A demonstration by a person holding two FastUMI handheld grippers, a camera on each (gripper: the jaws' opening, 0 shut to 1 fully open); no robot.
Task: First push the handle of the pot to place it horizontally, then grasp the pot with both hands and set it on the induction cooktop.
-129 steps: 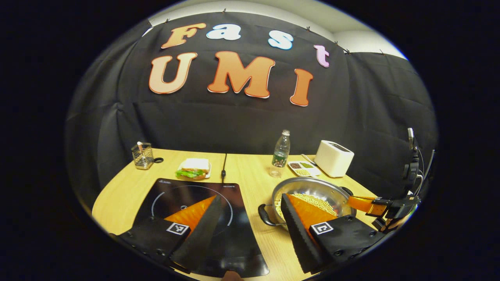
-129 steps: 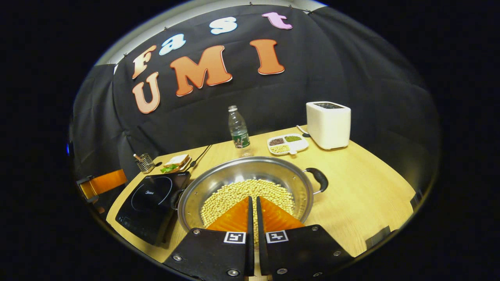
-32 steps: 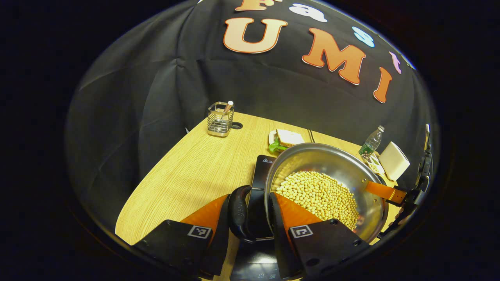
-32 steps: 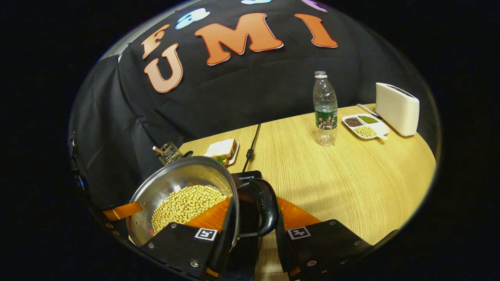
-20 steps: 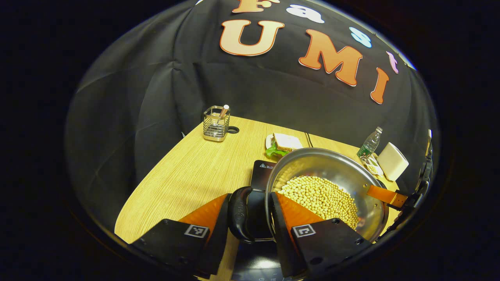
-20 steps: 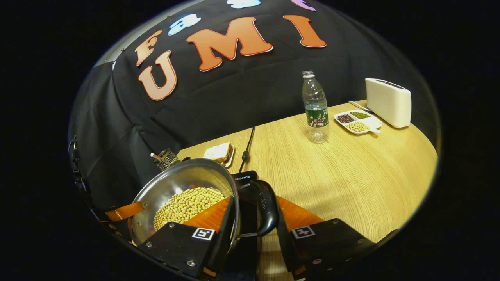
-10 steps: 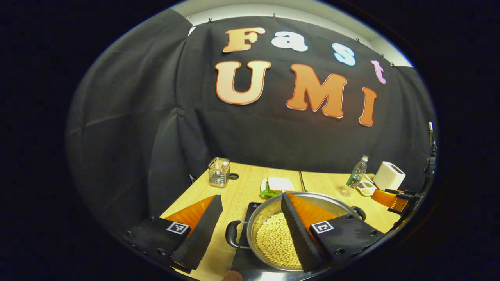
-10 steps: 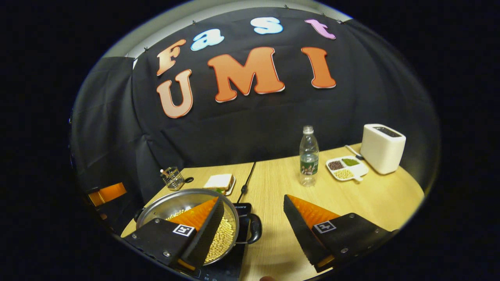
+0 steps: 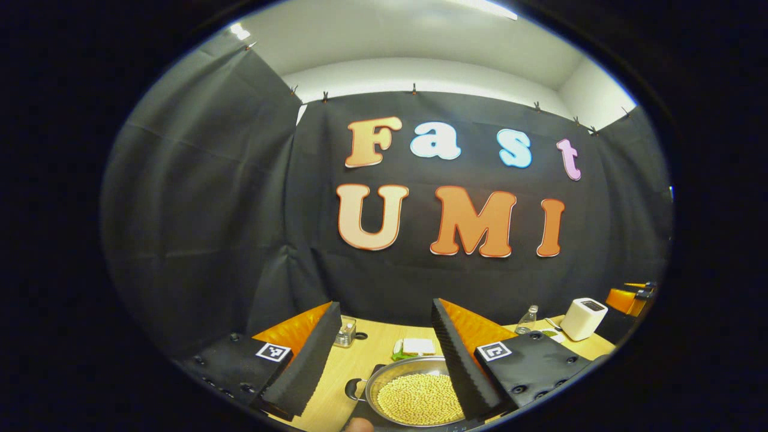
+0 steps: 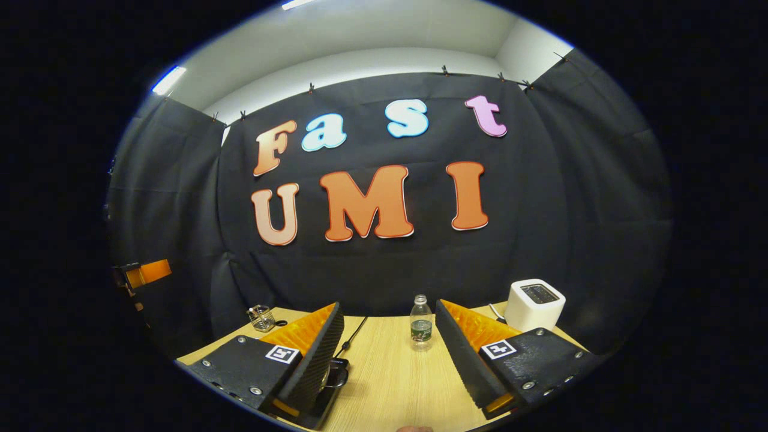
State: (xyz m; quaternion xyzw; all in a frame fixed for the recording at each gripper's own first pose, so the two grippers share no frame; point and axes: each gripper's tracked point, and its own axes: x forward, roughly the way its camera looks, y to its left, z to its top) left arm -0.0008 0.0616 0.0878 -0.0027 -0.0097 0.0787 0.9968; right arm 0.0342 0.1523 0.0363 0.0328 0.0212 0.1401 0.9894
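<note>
A: Well, the surface (image 9: 372, 351) carries the pot (image 9: 414, 396), which looks set on the dark cooktop (image 9: 360, 414) with beans inside.

B: Both free?

A: Yes. The left hand-held gripper (image 9: 384, 348) stands apart above it, and the right hand-held gripper (image 10: 390, 348) is spread too, holding nothing.

B: Then I'd lift both straight up, clear of the handle (image 9: 353, 389).

A staged demo booth: black cloth walls (image 10: 570, 198) around a wooden table (image 10: 390, 372)
</note>
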